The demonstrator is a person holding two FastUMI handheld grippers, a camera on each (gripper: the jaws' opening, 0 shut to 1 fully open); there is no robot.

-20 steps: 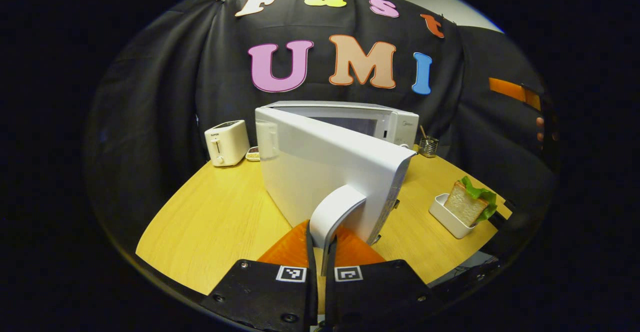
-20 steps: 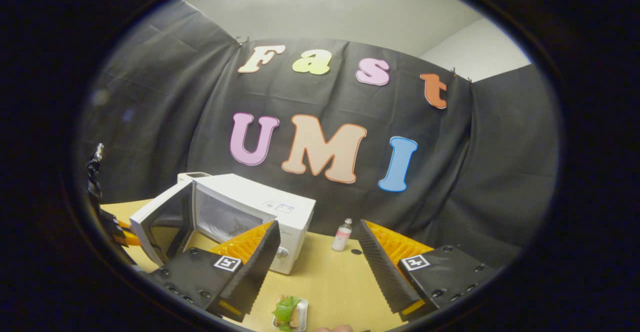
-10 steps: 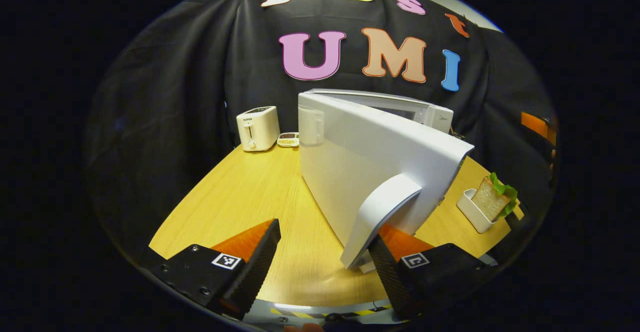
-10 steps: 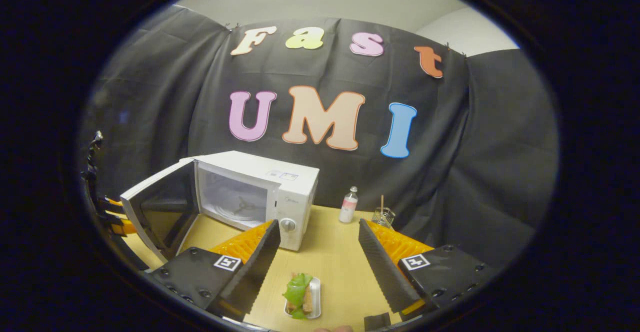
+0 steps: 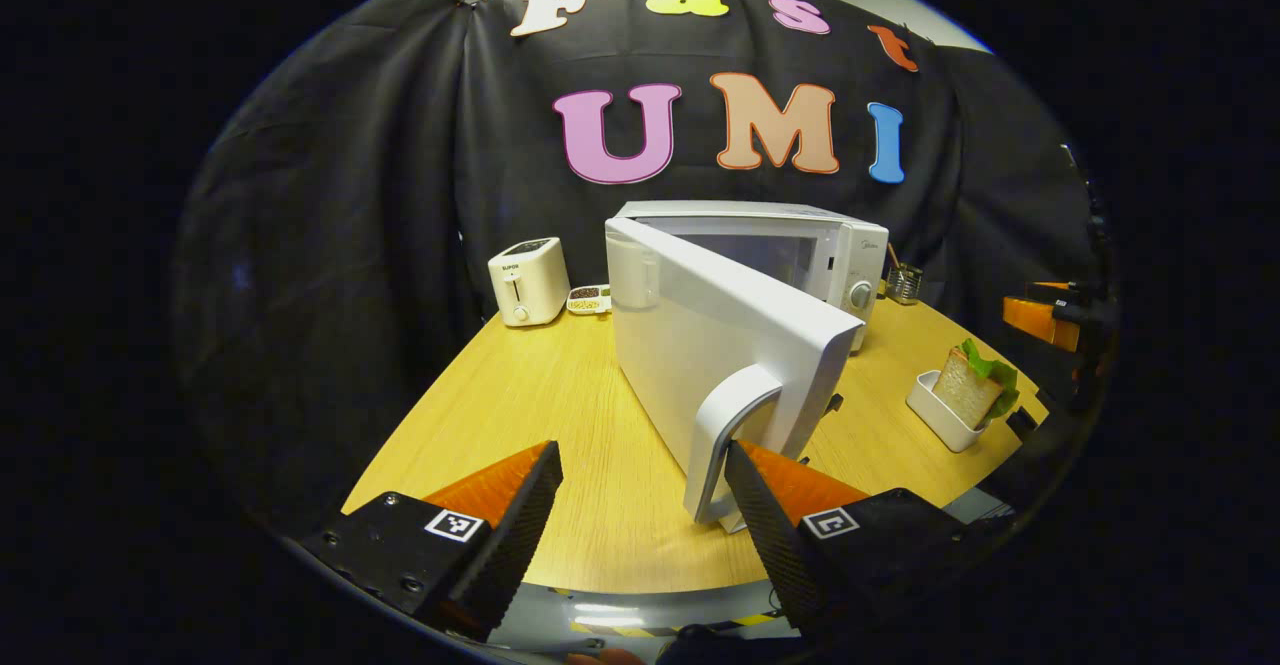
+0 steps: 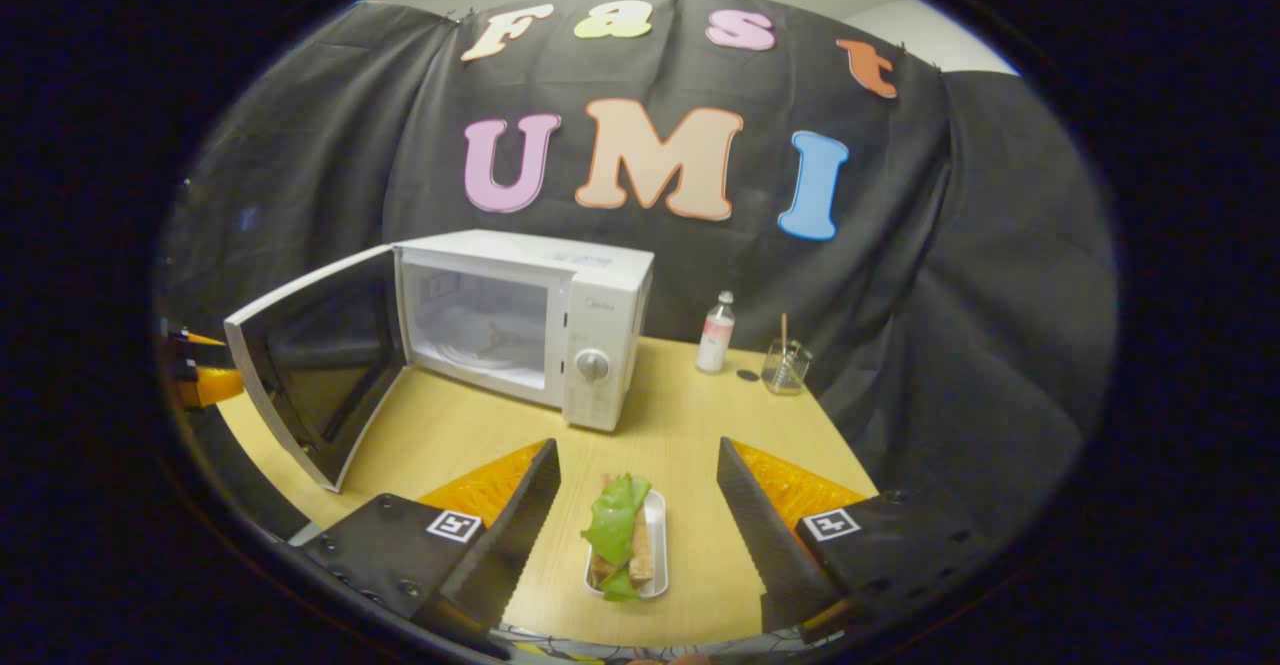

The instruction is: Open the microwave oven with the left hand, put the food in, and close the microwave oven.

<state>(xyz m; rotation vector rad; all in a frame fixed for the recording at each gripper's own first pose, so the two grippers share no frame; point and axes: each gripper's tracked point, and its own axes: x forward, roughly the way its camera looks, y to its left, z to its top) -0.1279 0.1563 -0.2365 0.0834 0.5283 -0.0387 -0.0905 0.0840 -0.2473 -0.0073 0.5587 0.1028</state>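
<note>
Open door hides the microwave cavity (left gripper view)

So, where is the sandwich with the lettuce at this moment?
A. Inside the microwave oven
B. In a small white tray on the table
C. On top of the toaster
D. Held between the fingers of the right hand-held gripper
B: in the right gripper view the sandwich lies in a small white tray on the table, in front of the open right hand-held gripper and untouched by its fingers.
</note>
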